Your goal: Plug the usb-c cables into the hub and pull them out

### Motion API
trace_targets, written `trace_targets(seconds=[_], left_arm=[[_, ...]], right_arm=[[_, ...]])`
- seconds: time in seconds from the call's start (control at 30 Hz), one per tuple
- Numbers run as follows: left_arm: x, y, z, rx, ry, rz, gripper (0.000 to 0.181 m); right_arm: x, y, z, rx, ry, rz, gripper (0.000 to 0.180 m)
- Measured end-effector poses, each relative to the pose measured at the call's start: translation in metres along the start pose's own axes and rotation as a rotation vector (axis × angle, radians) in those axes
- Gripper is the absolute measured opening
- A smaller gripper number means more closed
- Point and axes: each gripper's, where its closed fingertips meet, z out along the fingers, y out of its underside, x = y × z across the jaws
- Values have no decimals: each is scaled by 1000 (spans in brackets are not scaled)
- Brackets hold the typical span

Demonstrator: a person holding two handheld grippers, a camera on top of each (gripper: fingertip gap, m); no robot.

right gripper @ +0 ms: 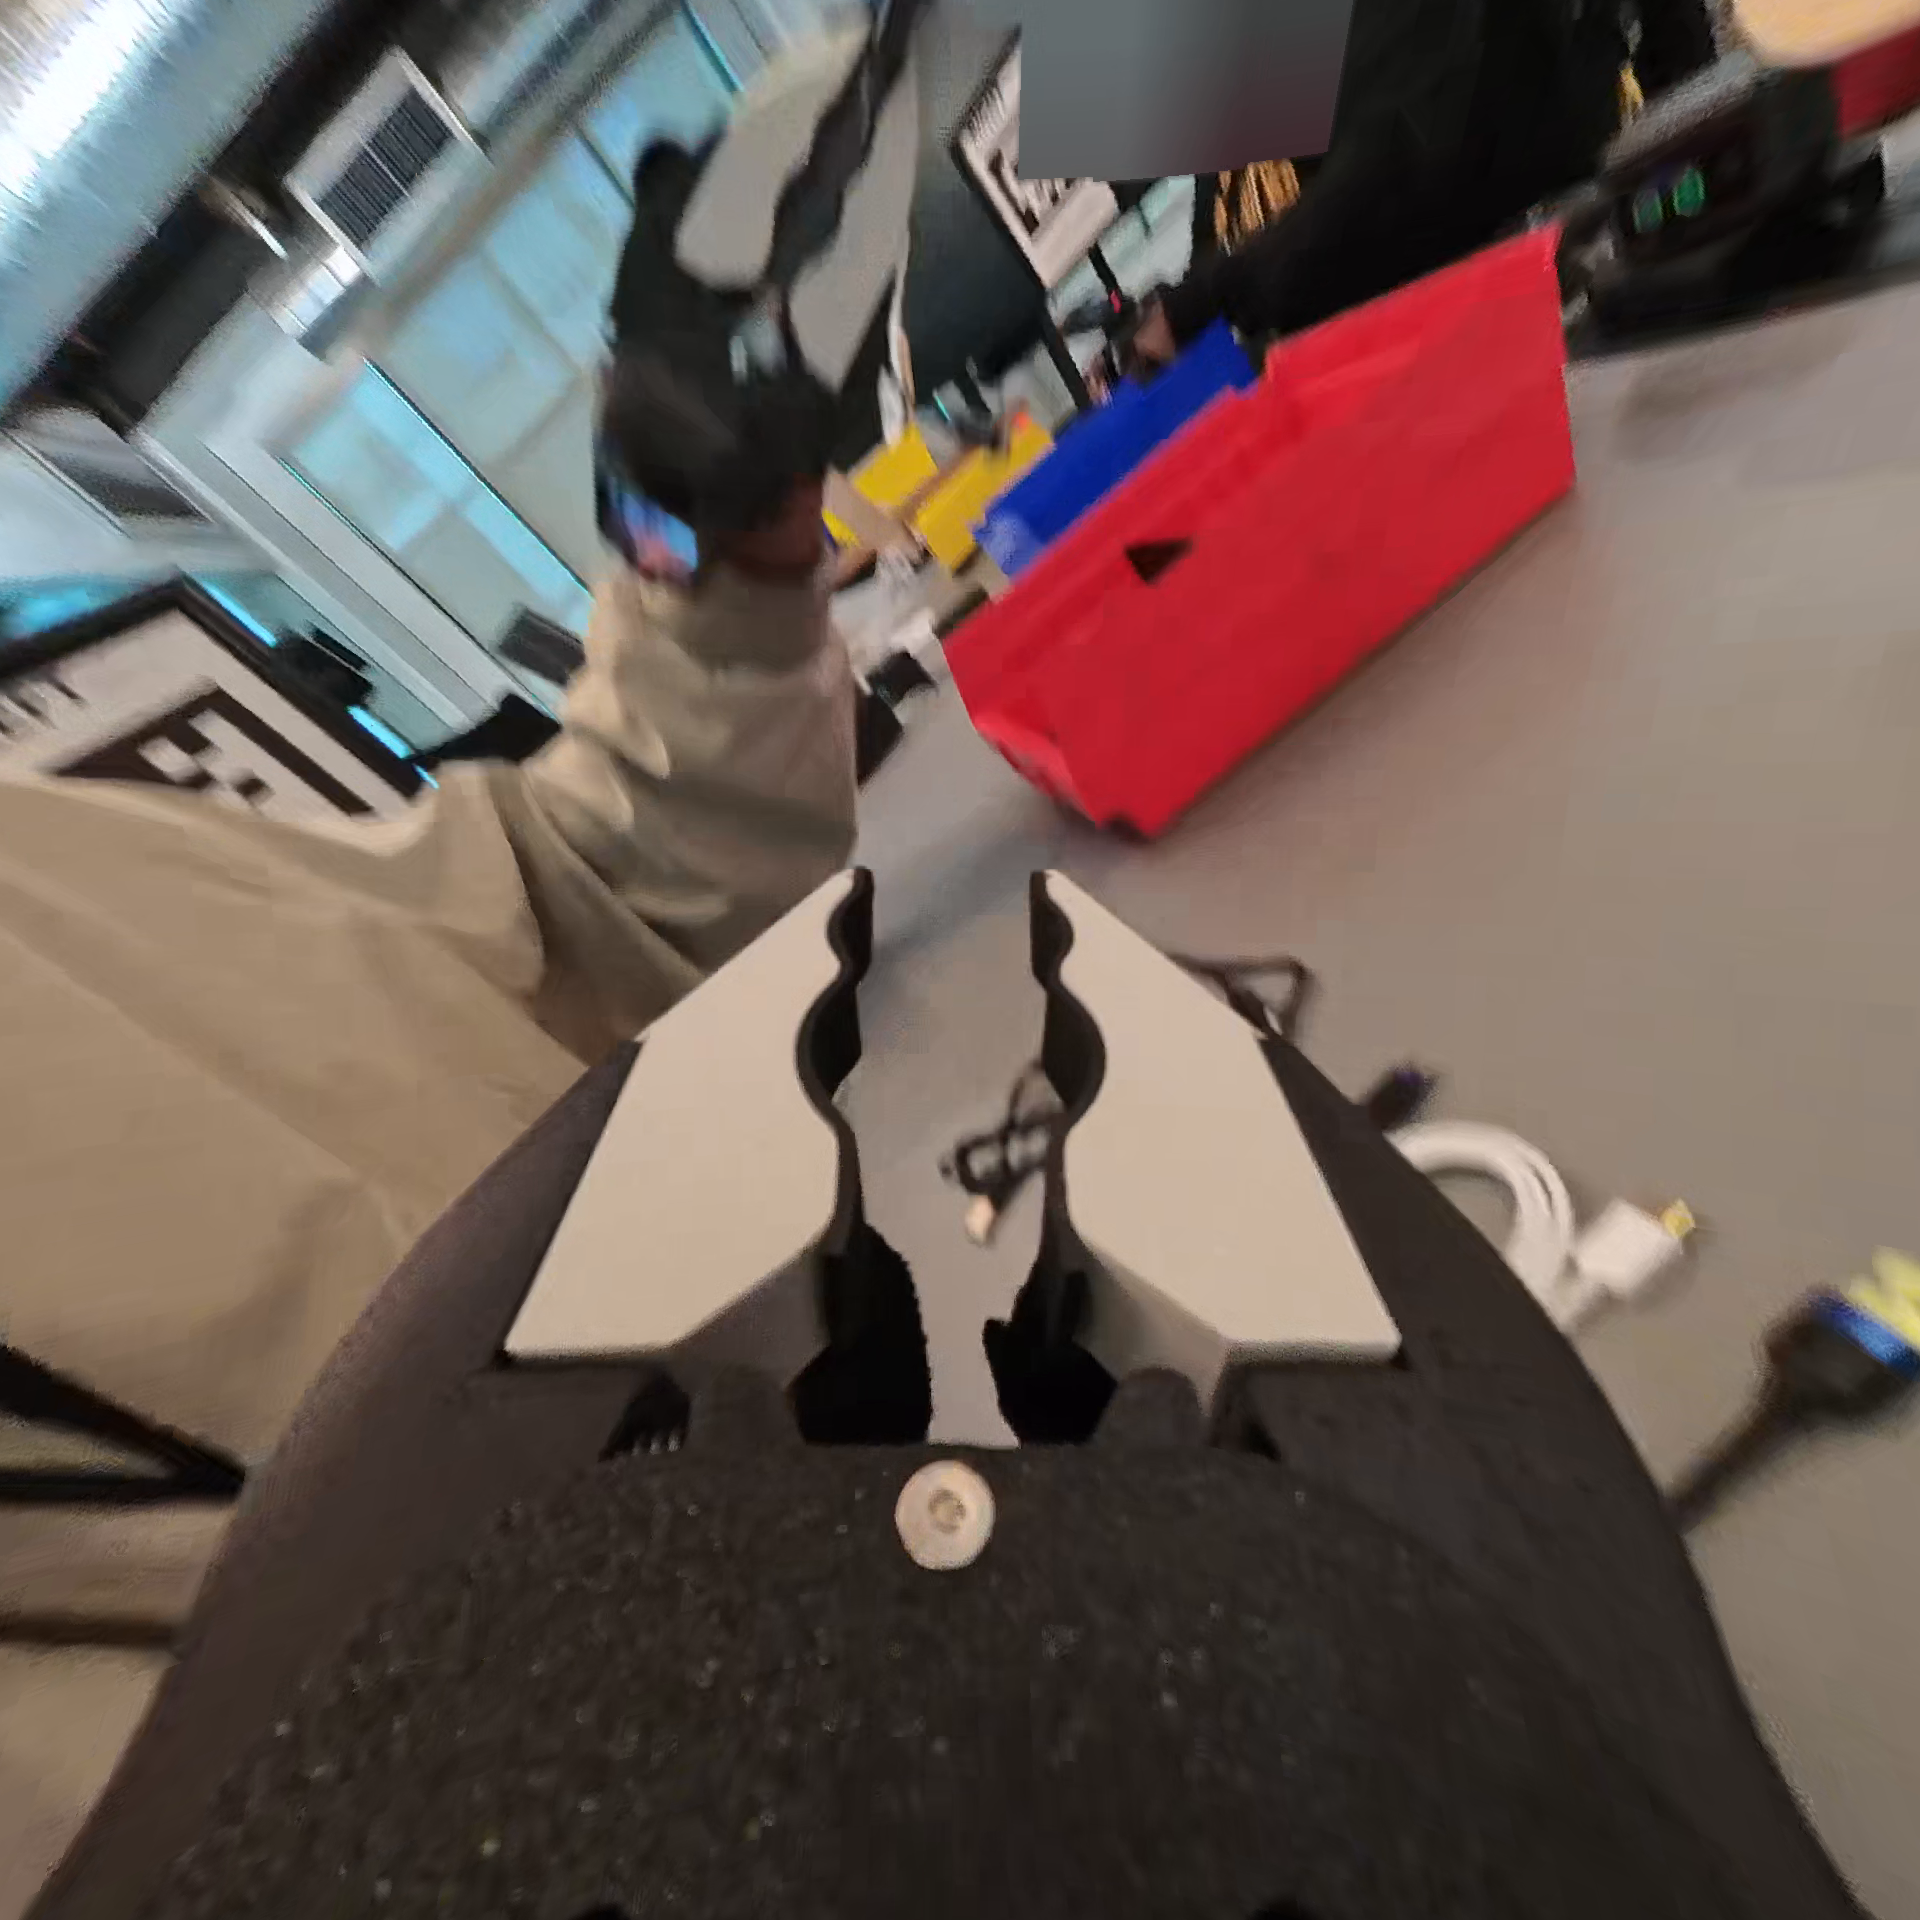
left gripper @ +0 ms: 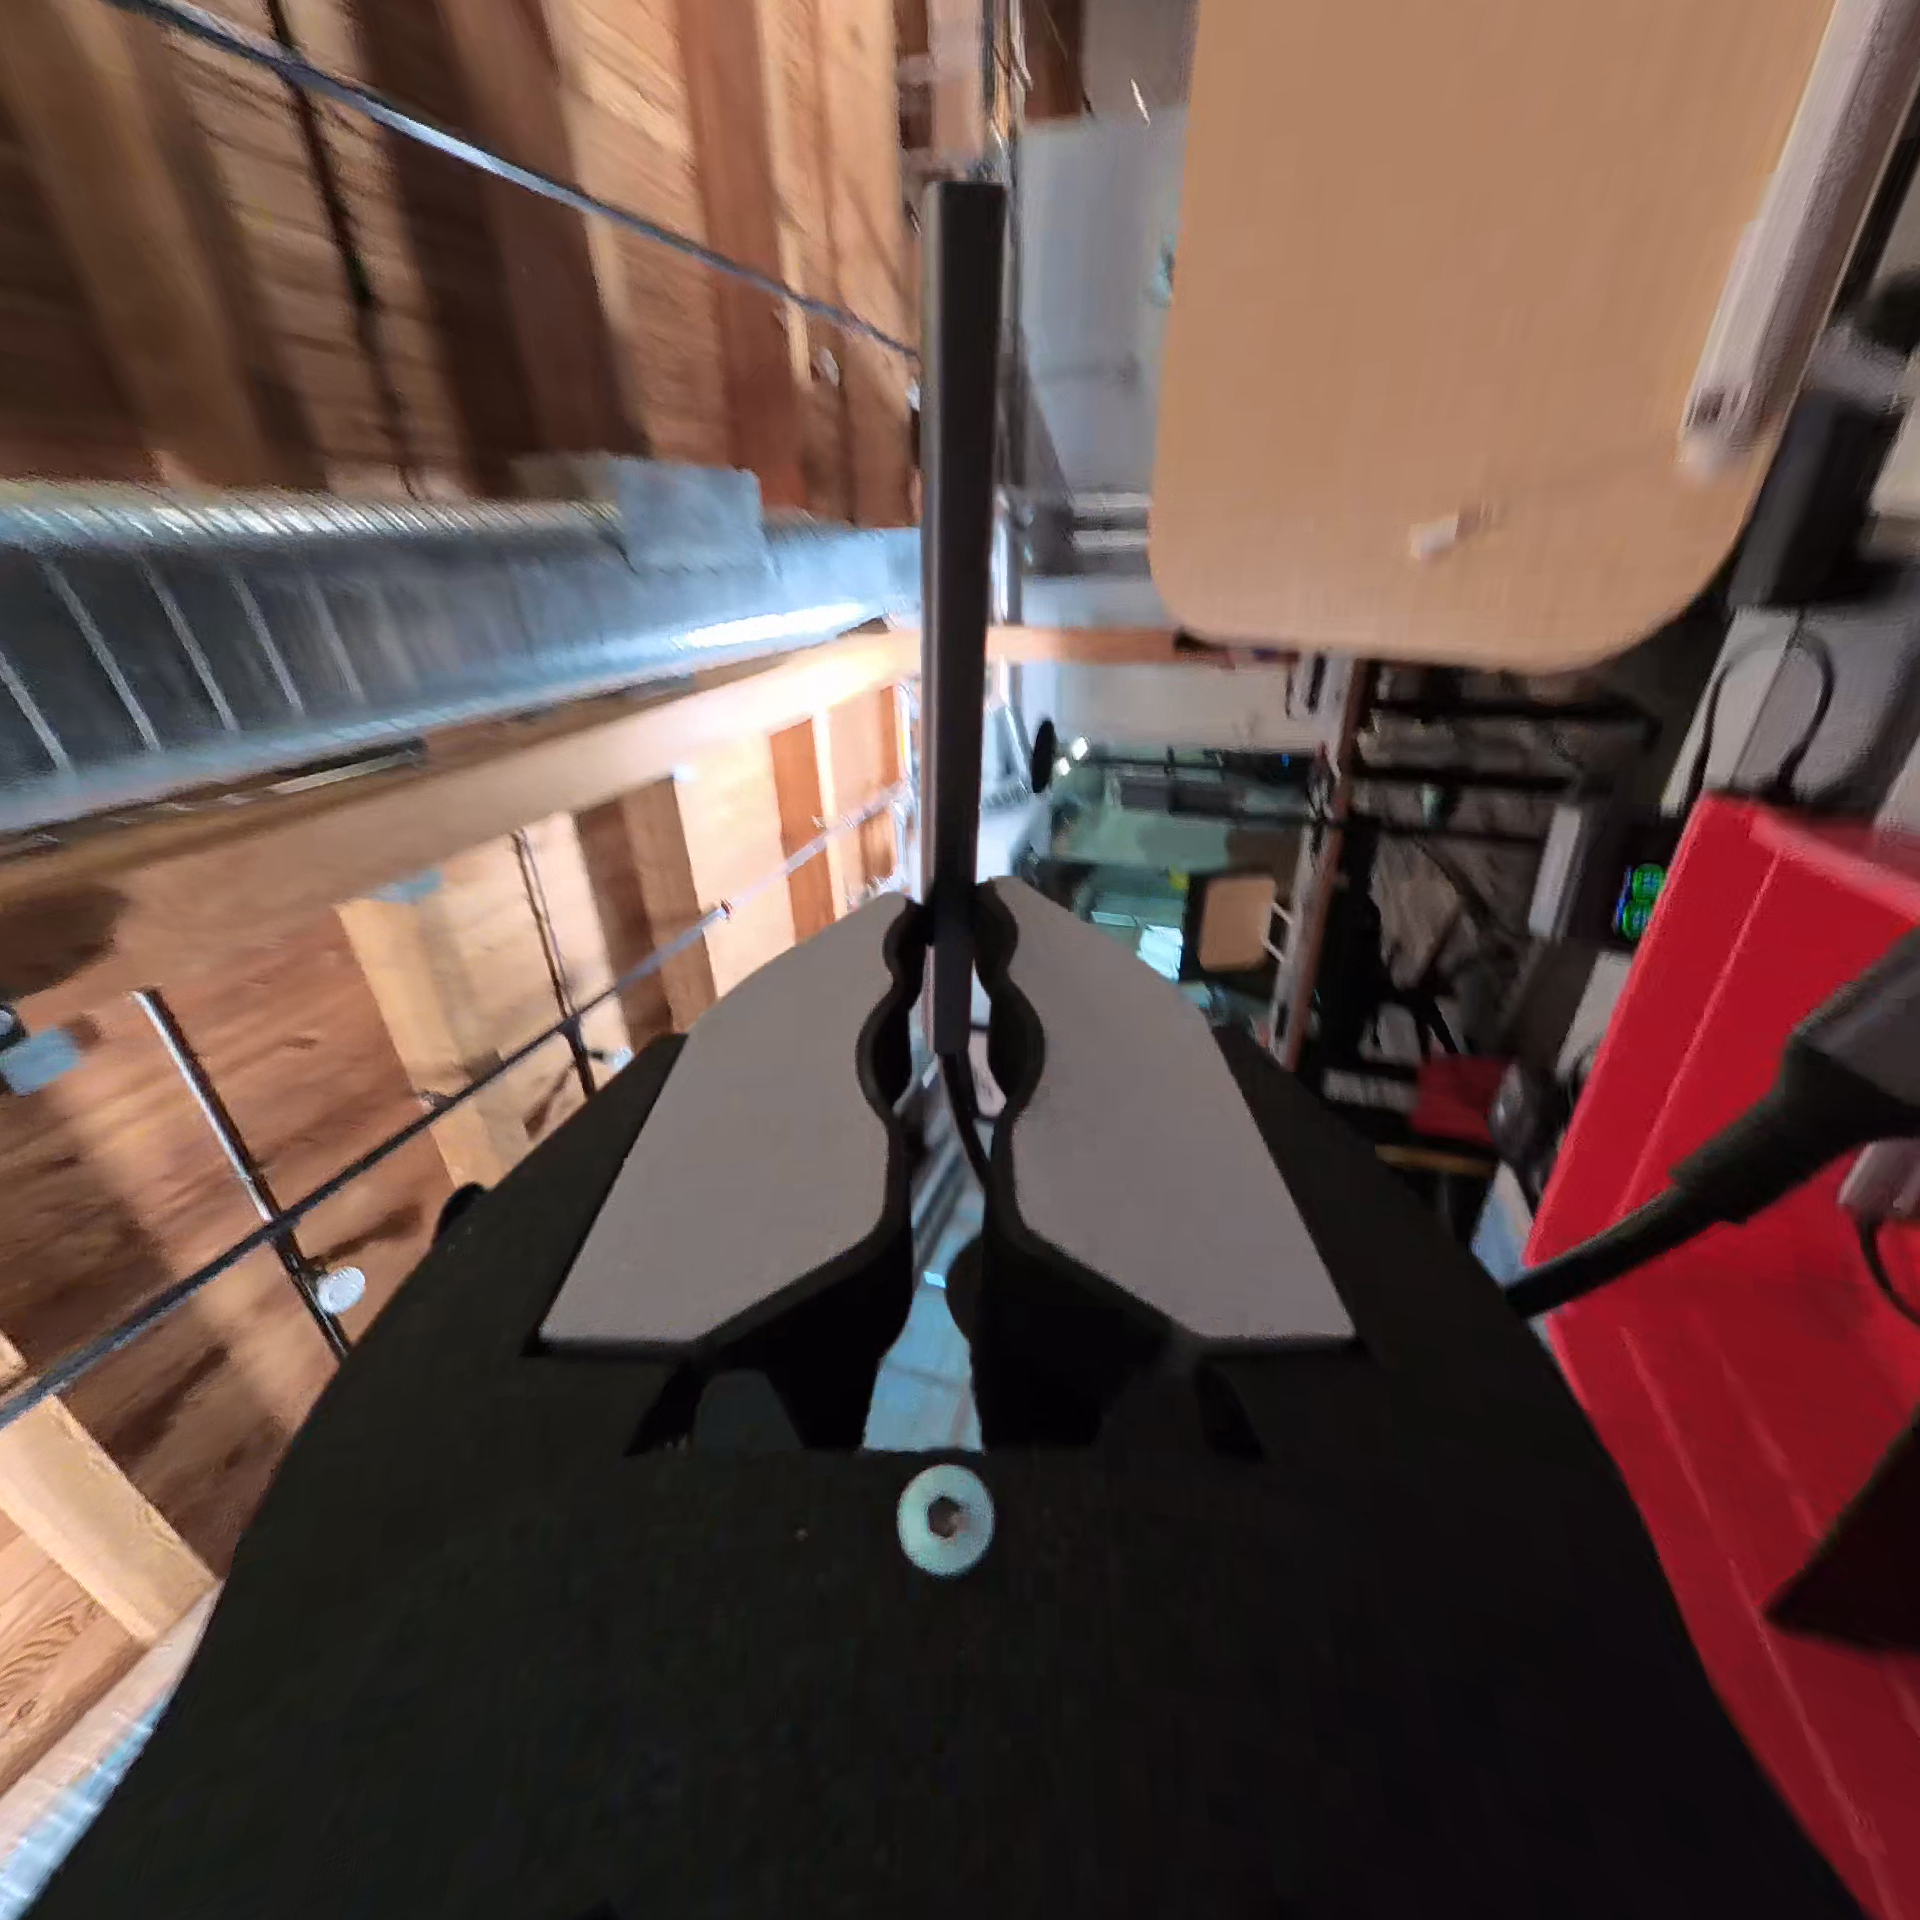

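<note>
High above the grey table (right gripper: 1558, 935), the left gripper (left gripper: 948, 914) pinches the slim dark hub (left gripper: 961, 540) edge-on, seemingly presenting its ports, while the right gripper (right gripper: 948, 914), fingers spread and empty, hovers over a black usb-c cable (right gripper: 1003, 1148) near the red bin (right gripper: 1299, 582).

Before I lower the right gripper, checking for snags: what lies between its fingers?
In the right wrist view, a coiled black cable with a pale plug lies on the grey table.
</note>
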Motion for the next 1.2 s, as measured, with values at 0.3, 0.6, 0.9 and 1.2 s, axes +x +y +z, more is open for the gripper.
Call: trace_targets(seconds=[0.3,0.6,0.9,1.2], left_arm=[[22,-131,-75,293,-69,35,9],[85,-159,-94,276,268,-260,6],[78,-242,-187,372,1392,-1719,29],[47,-225,-179,727,1309,-1798,31]], right_arm=[[-33,-83,29,272,-233,267,30],[14,-48,19,236,44,71,9],[4,-61,-28,346,117,-512,9],[-54,-18,-10,182,-373,-377,9]])
